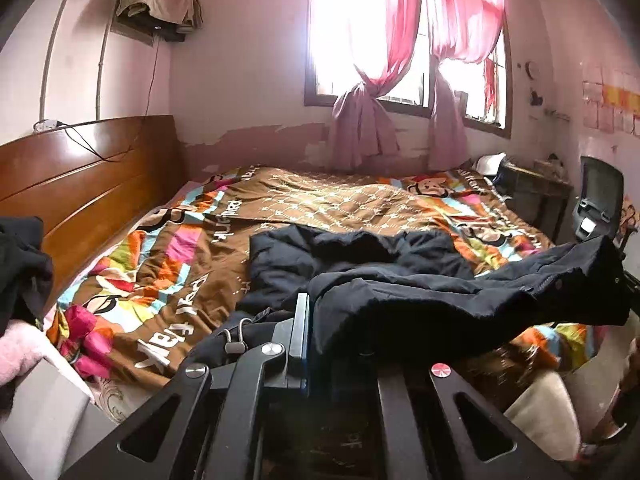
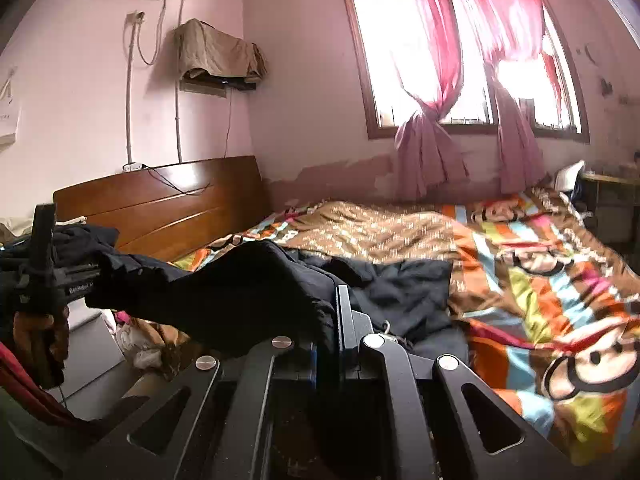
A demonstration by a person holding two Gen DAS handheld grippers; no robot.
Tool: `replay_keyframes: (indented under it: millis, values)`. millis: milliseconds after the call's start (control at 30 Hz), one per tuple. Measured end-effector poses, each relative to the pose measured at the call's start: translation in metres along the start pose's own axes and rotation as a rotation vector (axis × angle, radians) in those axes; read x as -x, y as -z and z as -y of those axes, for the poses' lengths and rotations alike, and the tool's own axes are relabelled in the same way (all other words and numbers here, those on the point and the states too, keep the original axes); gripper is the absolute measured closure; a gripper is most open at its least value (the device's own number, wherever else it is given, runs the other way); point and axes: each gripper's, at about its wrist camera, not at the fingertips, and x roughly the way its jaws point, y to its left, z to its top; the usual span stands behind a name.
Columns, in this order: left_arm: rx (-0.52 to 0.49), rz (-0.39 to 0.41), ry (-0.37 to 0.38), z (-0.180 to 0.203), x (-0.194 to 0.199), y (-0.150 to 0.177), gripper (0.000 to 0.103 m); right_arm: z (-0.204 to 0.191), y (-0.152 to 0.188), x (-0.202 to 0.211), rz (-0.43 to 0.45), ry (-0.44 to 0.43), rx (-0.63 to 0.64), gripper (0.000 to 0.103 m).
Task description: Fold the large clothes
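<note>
A large dark navy coat (image 1: 360,272) lies on the bed, its near hem lifted off the quilt between both grippers. My left gripper (image 1: 316,320) is shut on the coat's hem; one finger (image 1: 300,320) shows and cloth drapes over the other. My right gripper (image 2: 332,312) is shut on the same hem in the right wrist view, where the coat (image 2: 248,292) stretches left to the left gripper (image 2: 44,276). In the left wrist view the held edge runs right to the right gripper (image 1: 624,276).
The bed has a colourful cartoon quilt (image 1: 168,264) and a wooden headboard (image 1: 80,184) on the left. Dark and pink clothes (image 1: 20,280) are piled at the left. An office chair (image 1: 600,200) and a desk (image 1: 536,188) stand at the right.
</note>
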Motion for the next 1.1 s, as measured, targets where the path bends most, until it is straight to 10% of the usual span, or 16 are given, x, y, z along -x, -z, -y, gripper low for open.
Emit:
replay_keyframes:
  millis: [1100]
  values:
    - [-0.18, -0.126, -0.011, 0.015, -0.323, -0.117, 0.096, 0.088, -0.053, -0.311, -0.093, 0.22, -0.036, 0.097]
